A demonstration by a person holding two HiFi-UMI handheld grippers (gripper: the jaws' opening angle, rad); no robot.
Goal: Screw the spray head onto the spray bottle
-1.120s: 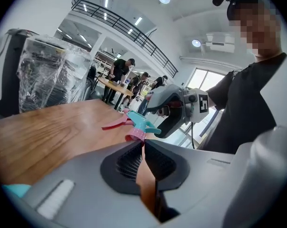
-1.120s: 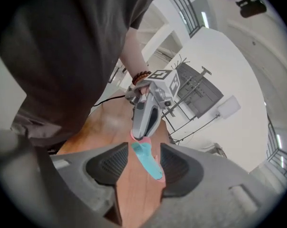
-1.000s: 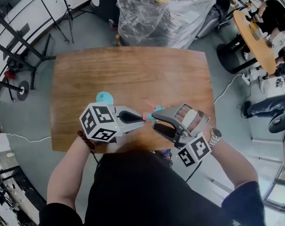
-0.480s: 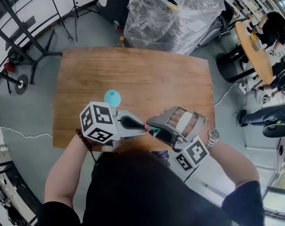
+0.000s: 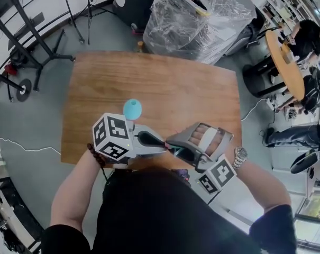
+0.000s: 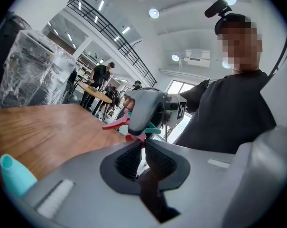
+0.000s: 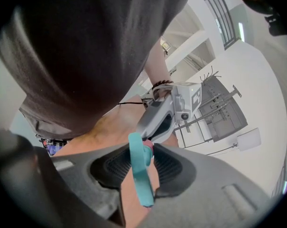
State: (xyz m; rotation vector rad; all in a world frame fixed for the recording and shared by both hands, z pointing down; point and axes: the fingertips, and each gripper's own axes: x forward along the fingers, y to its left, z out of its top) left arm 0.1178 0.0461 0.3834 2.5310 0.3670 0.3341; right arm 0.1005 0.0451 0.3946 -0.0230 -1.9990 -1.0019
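While the spray head is held between the two gripper tips at lower centre of the head view, the teal spray bottle stands on the table up and left of it. It is just beside the left gripper, whose jaws are pinched nearly together on the head's pink end. The right gripper has just been closing its jaws round the head's teal lever; the pads seem to touch it, though that view is cramped. The bottle lies nearer the left hand, so the head must travel up-left, then down along the bottle's upright axis.
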